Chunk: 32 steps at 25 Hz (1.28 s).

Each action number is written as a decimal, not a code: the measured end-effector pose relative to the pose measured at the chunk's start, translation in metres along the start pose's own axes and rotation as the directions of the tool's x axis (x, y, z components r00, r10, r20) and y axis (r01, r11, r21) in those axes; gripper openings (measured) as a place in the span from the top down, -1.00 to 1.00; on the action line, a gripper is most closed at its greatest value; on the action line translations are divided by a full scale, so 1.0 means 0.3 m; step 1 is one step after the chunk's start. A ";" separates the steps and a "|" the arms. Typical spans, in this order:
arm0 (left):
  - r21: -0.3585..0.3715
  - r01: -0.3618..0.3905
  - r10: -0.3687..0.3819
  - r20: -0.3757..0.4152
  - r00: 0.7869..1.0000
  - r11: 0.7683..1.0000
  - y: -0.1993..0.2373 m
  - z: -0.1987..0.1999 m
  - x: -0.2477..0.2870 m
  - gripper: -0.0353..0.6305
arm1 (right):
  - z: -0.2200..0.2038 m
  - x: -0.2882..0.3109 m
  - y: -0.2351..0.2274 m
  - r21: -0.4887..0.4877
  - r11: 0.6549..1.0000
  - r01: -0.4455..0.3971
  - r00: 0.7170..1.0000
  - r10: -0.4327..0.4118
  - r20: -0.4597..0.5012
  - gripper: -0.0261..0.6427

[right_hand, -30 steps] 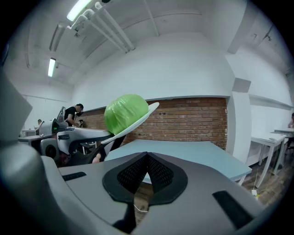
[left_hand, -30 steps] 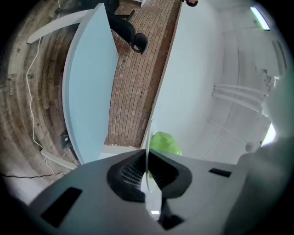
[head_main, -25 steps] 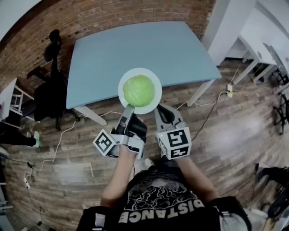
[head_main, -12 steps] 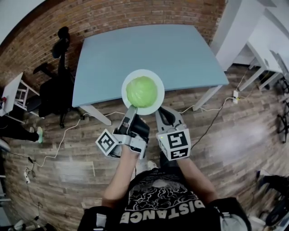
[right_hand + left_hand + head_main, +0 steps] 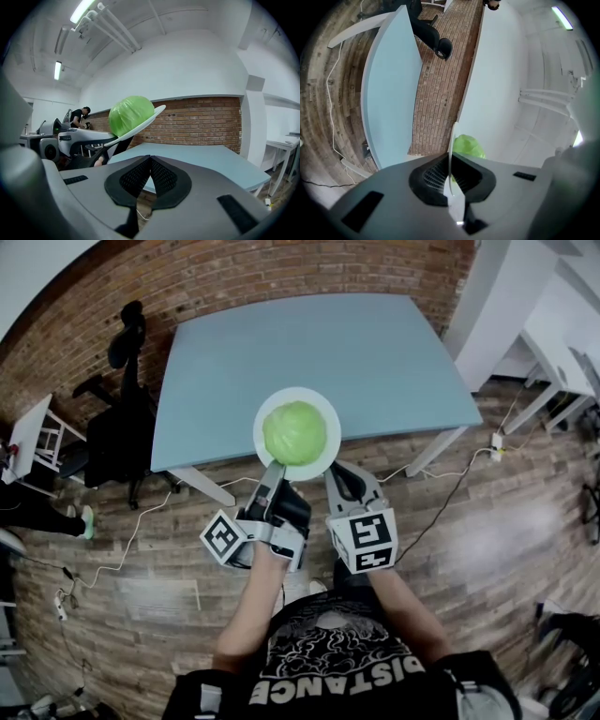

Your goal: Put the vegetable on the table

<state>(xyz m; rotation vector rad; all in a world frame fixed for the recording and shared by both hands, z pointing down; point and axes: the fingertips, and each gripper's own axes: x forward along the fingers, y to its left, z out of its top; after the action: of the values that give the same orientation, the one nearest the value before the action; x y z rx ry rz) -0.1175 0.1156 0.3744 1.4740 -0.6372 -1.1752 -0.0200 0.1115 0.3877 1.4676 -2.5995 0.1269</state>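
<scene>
Chair: black office chair (image 5: 117,423) at our 10 o'clock, off the table's left end
Table: light blue top (image 5: 309,343) at 12, wood-plank floor (image 5: 487,521) under it, brick wall (image 5: 234,277) behind
Left gripper (image 5: 273,472): clamped on the white plate (image 5: 319,465), near rim
Cabbage (image 5: 294,431): on that plate, we've got it over the table's near edge
Right gripper (image 5: 336,474): jaws together, nothing in them
Pillar (image 5: 487,296): white, 1 o'clock

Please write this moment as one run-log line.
left hand-held gripper: shut on plate rim | right hand-held gripper: shut, empty | cabbage: on plate | plate: held up, not yet on table
</scene>
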 end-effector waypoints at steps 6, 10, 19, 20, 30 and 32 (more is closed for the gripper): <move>0.003 -0.017 0.017 0.004 1.000 1.000 0.047 0.013 0.089 0.87 | -0.009 0.068 -0.080 0.022 1.000 -0.001 1.000 0.001 -0.012 0.90; 0.006 -0.027 0.027 0.006 1.000 1.000 0.077 0.021 0.160 0.87 | -0.016 0.117 -0.137 0.035 0.999 -0.006 1.000 0.006 -0.019 0.90; -0.002 -0.043 0.043 0.013 0.999 0.999 0.141 0.041 0.330 0.87 | -0.018 0.237 -0.278 0.062 0.998 -0.009 0.999 0.011 -0.034 0.90; -0.002 -0.044 0.044 0.012 0.999 0.999 0.149 0.040 0.344 0.87 | -0.019 0.246 -0.292 0.062 0.998 -0.011 0.999 0.013 -0.034 0.90; 0.008 -0.062 0.062 0.046 0.997 0.998 0.209 0.040 0.479 0.87 | -0.024 0.348 -0.407 0.052 0.995 -0.079 0.995 0.082 -0.058 0.90; 0.007 -0.064 0.063 0.054 0.997 0.998 0.219 0.037 0.506 0.87 | -0.017 0.362 -0.439 0.054 0.995 -0.080 0.995 0.083 -0.050 0.90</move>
<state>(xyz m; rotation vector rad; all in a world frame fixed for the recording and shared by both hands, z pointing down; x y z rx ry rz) -0.0587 -0.0388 0.3881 1.4234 -0.7221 -1.1676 0.0381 -0.0473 0.4114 1.3553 -2.6339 0.2402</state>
